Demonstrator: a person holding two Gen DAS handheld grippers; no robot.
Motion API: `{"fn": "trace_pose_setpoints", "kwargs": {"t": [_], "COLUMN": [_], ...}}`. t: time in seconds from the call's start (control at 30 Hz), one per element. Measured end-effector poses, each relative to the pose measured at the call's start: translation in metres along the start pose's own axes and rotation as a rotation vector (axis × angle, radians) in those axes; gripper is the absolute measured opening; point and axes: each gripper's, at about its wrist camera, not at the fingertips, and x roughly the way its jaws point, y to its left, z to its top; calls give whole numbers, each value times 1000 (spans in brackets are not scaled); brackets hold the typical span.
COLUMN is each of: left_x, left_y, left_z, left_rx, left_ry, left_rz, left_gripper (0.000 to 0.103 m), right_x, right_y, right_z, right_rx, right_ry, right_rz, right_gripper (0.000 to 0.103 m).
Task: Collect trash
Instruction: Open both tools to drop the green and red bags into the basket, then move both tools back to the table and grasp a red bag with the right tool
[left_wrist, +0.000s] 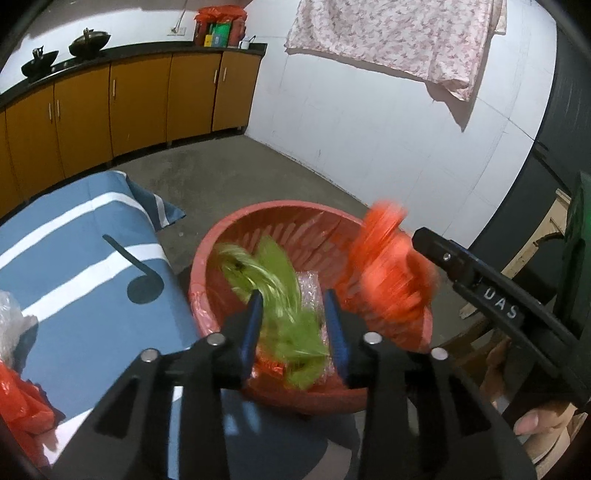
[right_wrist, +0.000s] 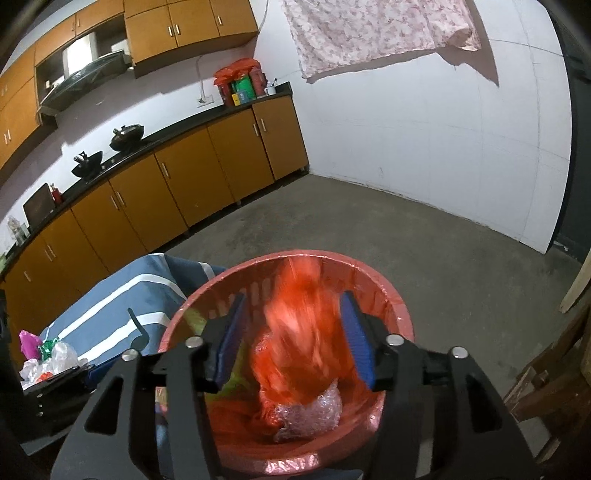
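A red basket (left_wrist: 280, 218) lined with a red bag stands beside the table; it also shows in the right wrist view (right_wrist: 399, 317). My left gripper (left_wrist: 295, 314) is open over it, and a blurred green bag (left_wrist: 280, 291) falls between its fingers. My right gripper (right_wrist: 295, 332) is open over the basket, and a blurred orange bag (right_wrist: 303, 332) drops between its fingers; the orange bag also shows in the left wrist view (left_wrist: 391, 266). Bubble wrap (right_wrist: 310, 413) lies inside the basket.
The table has a blue striped cloth (left_wrist: 74, 258) with an orange bag (left_wrist: 22, 402) and clear plastic (left_wrist: 11, 317) on it; more trash (right_wrist: 44, 354) shows at its near end. Wooden pieces (right_wrist: 546, 380) stand at right. Orange cabinets (right_wrist: 184, 184) line the far wall.
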Motion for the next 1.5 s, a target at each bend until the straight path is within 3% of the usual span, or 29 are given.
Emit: {"fn": "trace_pose_setpoints", "kwargs": {"t": [0.1, 0.13, 0.2, 0.3, 0.47, 0.73, 1.1, 1.3, 1.5], "left_x": [0, -2, -13, -34, -68, -131, -212, -243, -259], "left_y": [4, 6, 10, 9, 10, 48, 142, 191, 218], "left_z": [-3, -5, -10, -18, -32, -61, -116, -140, -156], "left_rx": [-9, -12, -3, 32, 68, 1, -160, -269, -320], "left_ry": [10, 9, -14, -68, -131, -214, -246, -279, -278], "left_rz": [15, 26, 65, 129, 202, 356, 637, 746, 781], "left_gripper": [39, 41, 56, 73, 87, 94, 97, 97, 97], "right_x": [-5, -8, -17, -28, -36, -48, -52, -52, -47], "right_y": [-4, -5, -7, -8, 2, 39, 147, 224, 273], "right_z": [-5, -7, -12, -20, -33, -41, -71, -92, -106], "right_rx": [4, 6, 7, -4, -58, -127, -219, -331, -351], "right_ry": [-6, -15, -55, -82, -79, -80, -6, 48, 102], "right_rz": [-25, -40, -91, -127, -163, -120, 140, 274, 338], "right_gripper": [65, 71, 94, 99, 101, 101, 101, 80, 75]}}
